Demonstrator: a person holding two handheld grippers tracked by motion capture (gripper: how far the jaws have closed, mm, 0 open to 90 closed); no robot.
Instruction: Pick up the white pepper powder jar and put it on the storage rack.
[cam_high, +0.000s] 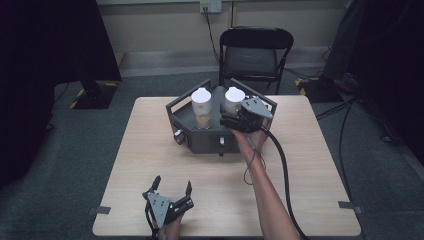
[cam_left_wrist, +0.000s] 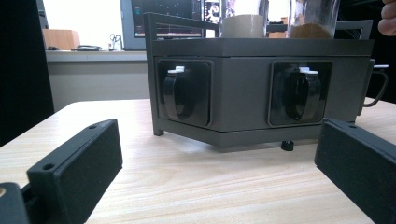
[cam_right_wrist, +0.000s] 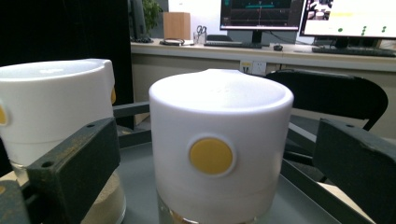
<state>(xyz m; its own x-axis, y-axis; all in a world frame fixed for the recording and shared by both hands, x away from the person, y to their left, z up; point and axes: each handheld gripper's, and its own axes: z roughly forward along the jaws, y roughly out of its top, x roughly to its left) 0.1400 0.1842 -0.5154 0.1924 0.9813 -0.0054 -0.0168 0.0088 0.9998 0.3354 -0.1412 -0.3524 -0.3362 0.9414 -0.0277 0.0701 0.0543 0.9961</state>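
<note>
1. Thing in hand: the right-hand clear glass jar with a white plastic cap bearing a round yellow button (cam_right_wrist: 219, 154). It stands upright in the dark grey hexagonal metal tray-stand (cam_high: 195, 142) at the far middle of the pale wooden table (cam_high: 150, 165).
2. Right tongs (cam_high: 231, 121): released, standing wide either side of the cap, pads not pressing it.
3. Left tongs (cam_high: 172, 186): spread and empty, resting low near the table's near edge, well apart from the stand.
4. Handling, as a judgement: glass body, so rigid but breakable; the smooth cap is likely slippery. With contents it should be moderately heavy (fill level not visible here).
5. Where to grip: across the cap's straight side wall, or lower on the glass if the cap proves loose. Keep it upright.
6. Neighbours: a second white-capped glass jar holding tan powder (cam_high: 202, 107) stands just beside it on the left.
7. In the way: the stand's raised frame rails (cam_high: 261, 98) ring the jars, so lifting straight up looks safest.
8. Black rotary knobs (cam_left_wrist: 179, 93) sit on the stand's front faces; a black folding chair (cam_high: 256, 52) stands beyond the table.
</note>
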